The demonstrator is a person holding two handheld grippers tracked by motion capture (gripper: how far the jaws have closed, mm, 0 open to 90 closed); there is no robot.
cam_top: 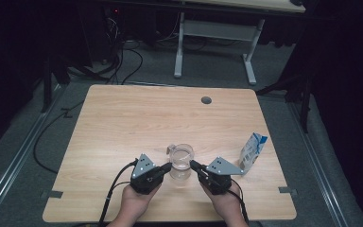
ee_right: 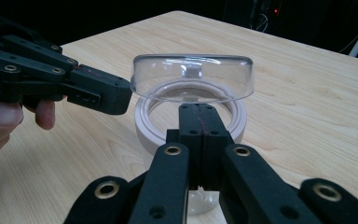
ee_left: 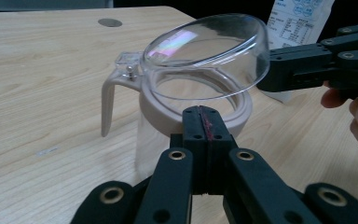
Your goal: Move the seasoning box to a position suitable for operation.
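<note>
Pitcher, clear with its hinged lid tipped up, stands near the table front edge between 2 closed, empty grippers, left and right, seemingly bracing it.

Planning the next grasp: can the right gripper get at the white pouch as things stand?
Probably yes: the pouch stands on bare table beside the right gripper, nothing between. But its shut fingers point the other way, at the jug, so it must turn and open first.
</note>
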